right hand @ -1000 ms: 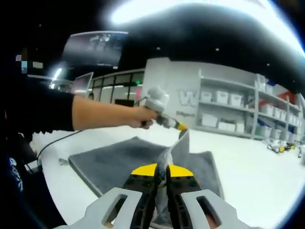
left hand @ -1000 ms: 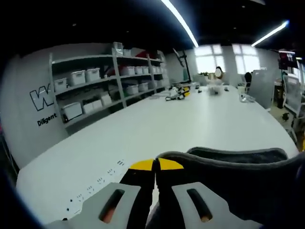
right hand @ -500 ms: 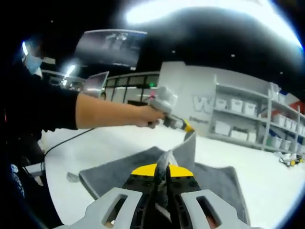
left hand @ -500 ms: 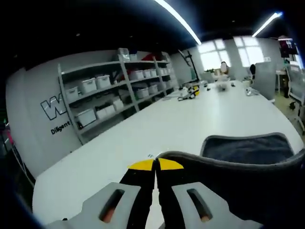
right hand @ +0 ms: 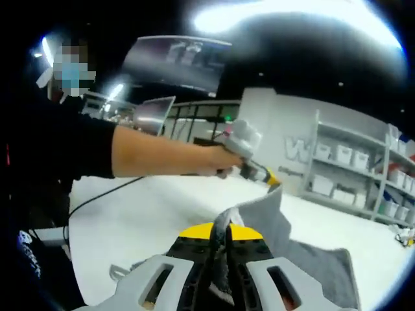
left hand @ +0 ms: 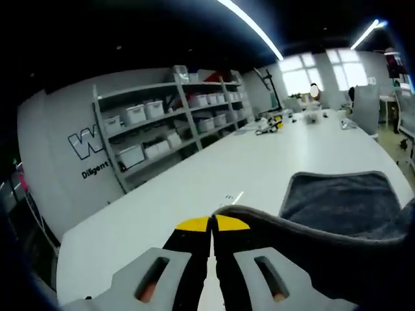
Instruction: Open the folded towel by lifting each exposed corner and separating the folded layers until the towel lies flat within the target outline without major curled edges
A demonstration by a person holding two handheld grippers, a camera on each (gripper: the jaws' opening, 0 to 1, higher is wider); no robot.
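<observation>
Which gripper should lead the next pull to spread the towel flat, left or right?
Probably the left gripper: shut on a raised corner of the towel, bare table beyond. The right gripper grips nearer the person.

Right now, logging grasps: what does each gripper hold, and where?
Left gripper and right gripper each pinch the grey towel at its raised edge.

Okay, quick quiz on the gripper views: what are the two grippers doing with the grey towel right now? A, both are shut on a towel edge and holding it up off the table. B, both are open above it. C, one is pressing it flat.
A: the right gripper and left gripper each pinch a raised edge of the grey towel above the white table.
</observation>
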